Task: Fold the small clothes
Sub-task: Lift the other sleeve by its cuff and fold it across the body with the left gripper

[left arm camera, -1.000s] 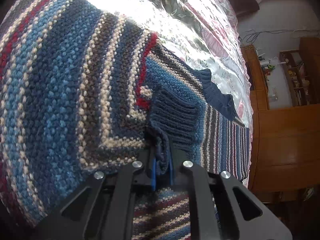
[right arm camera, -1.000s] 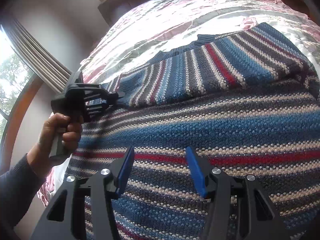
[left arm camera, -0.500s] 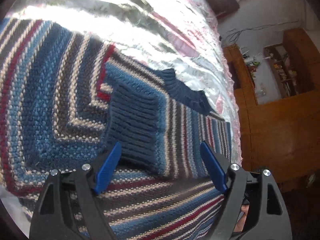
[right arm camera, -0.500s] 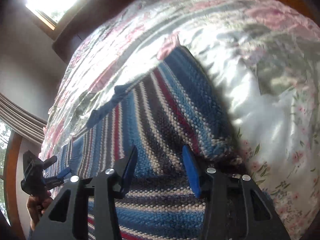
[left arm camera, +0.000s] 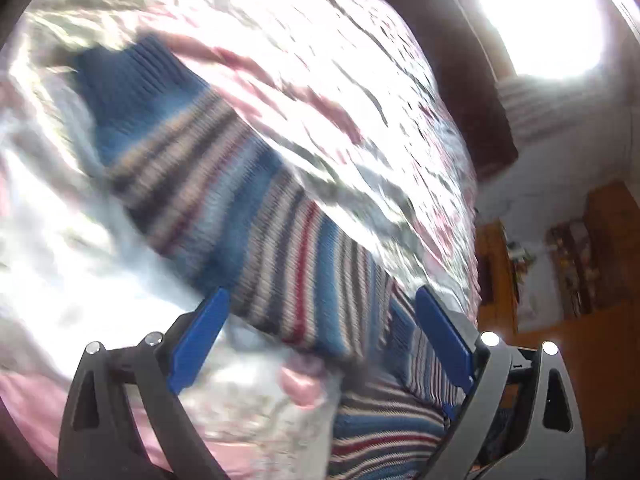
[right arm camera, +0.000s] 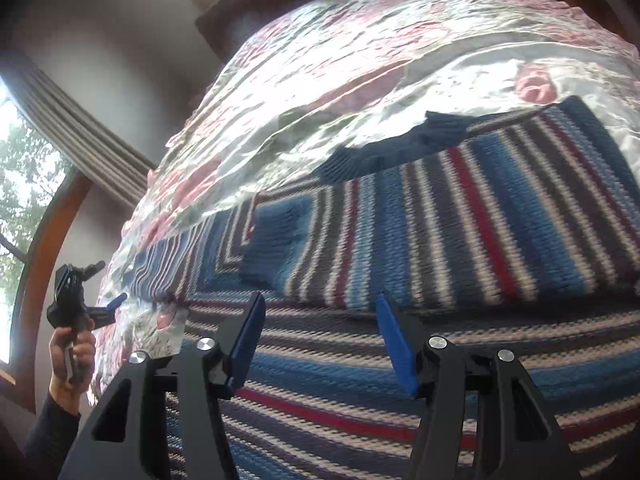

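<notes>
The right gripper hovered with its blue pads spread apart and empty, just above the striped knit sweater that lay on the bed's shiny floral bedspread. One sleeve lay folded across the sweater's body, its ribbed blue cuff on the stripes. Off to the left, near the bed's edge, a hand held the left gripper, its pads also wide apart, gripping nothing, over a blurred stretched-out sleeve. Beyond stood a window with curtains.
</notes>
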